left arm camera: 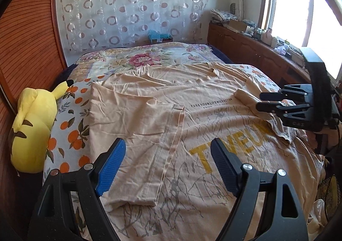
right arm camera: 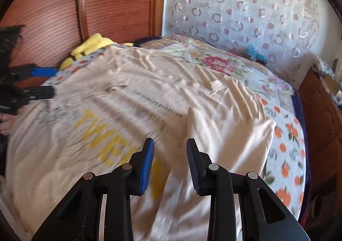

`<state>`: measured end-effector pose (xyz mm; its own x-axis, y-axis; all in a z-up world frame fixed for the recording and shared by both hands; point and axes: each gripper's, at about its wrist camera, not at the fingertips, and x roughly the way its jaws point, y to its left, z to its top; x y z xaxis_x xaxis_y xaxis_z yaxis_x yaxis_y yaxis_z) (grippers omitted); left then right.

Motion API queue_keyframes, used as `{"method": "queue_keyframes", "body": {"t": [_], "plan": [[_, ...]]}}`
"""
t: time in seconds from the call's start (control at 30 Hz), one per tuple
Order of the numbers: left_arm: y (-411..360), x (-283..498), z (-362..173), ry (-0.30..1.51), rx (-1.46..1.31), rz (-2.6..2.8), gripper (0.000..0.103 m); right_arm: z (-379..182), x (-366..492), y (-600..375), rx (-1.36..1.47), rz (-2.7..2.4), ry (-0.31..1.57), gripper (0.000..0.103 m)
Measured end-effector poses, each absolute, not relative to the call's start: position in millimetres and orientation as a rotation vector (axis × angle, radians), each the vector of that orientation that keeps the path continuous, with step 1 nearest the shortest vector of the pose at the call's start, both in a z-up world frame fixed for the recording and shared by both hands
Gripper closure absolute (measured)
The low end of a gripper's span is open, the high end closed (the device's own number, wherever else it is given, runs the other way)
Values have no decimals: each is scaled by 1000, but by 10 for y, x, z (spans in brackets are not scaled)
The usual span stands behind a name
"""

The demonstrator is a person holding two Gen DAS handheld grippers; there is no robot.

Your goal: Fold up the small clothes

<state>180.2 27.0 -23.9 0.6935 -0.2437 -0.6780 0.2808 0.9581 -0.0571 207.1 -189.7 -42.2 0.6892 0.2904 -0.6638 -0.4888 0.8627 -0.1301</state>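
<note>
Your left gripper [left arm camera: 167, 164] hangs with its jaws spread wide, gripping nothing. Your right gripper [right arm camera: 170, 163] also has its jaws parted and empty, reaching in from the right side.

T-shirt [left arm camera: 162, 100] spread on bed [left arm camera: 70, 134], plush toy [left arm camera: 32, 125] left (against headboard [left arm camera: 27, 48]), window [left arm camera: 299, 6] right

I see a bed [left arm camera: 89, 134] with a floral and orange-print sheet, a wood headboard [left arm camera: 27, 48], a circle-patterned curtain [left arm camera: 132, 6], a cluttered wooden cabinet [left arm camera: 245, 46], and a bright window [left arm camera: 299, 6].
</note>
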Motion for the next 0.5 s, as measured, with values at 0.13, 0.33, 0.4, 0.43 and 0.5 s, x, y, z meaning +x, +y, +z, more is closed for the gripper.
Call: {"method": "queue_keyframes", "body": {"t": [0.13,0.33,0.4,0.43,0.5], "plan": [[289,1815,-265,752,41,-294,21,-524,2485,-1828,-304,356,742,78],[312,1793,-372,769,30,-295,21,-413,2547,-1958,-111,523,724,101],[310,1805,-386,775,29,-291,21,-319,2491,-2063,-44,559,679,101],[314,1820,-392,777,28,-289,21,-298,2481,-2108,-26,555,667,101],[327,1856,-404,776,23,-287,21,-306,2515,-2181,-36,504,669,91]]}}
